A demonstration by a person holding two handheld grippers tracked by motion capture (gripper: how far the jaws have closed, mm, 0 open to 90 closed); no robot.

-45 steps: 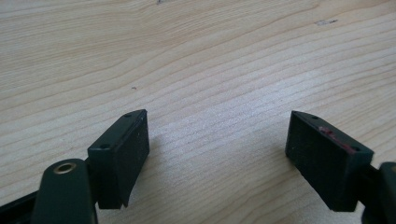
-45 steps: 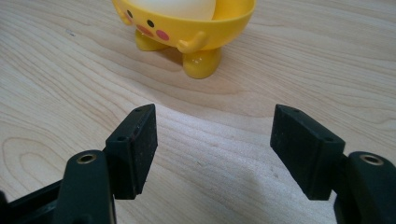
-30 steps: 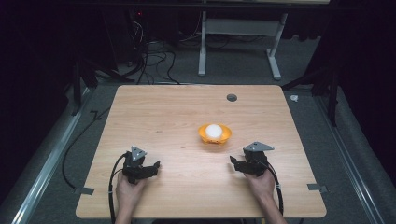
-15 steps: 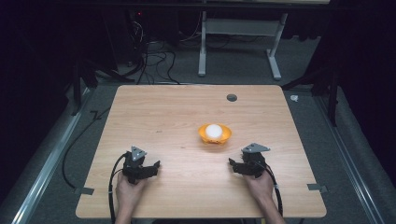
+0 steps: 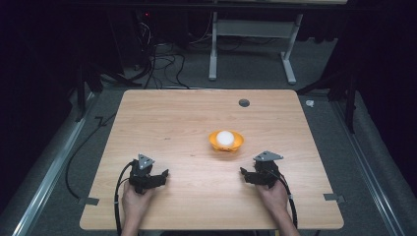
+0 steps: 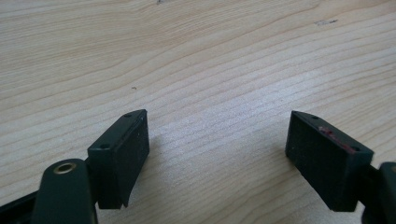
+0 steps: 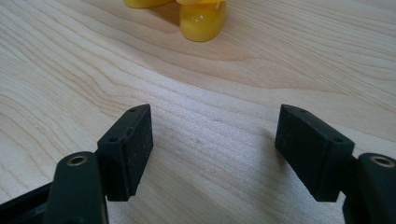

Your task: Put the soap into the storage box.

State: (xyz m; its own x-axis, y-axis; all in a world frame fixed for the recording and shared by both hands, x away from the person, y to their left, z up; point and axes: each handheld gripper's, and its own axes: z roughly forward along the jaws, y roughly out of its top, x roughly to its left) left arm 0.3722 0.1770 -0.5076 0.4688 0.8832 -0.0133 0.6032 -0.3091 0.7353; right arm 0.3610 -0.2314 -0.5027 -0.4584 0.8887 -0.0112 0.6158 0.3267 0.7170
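- We see the left hand (image 5: 134, 199) come in from the bottom edge of the high view, forearm running up onto the near left part of the wooden table (image 5: 177, 123).
- It holds the left gripper (image 5: 160, 176) low over the wood, with the jaws aimed toward the middle of the table and the grey plate on top.
- In the left gripper view its two black pads (image 6: 122, 154) stand wide apart with bare wood grain between them, so we read the jaws as open and holding nothing.
- The right hand (image 5: 273, 196) mirrors it at the near right, forearm rising from the bottom edge, wrist level.
- The right gripper (image 5: 244, 173) points inward toward the table's centre, close above the wood, its cable trailing back along the forearm.
- Its jaws have just been opening; in the right gripper view the pads (image 7: 130, 149) are well apart, with only table surface between them.
- The orange bowl (image 5: 226, 141) sits right of the table's centre, ahead of the right gripper and well apart from both.
- A white ball (image 5: 225, 137) rests inside it.
- In the right gripper view we see the bowl's yellow-orange underside (image 7: 201, 21) at the top edge.
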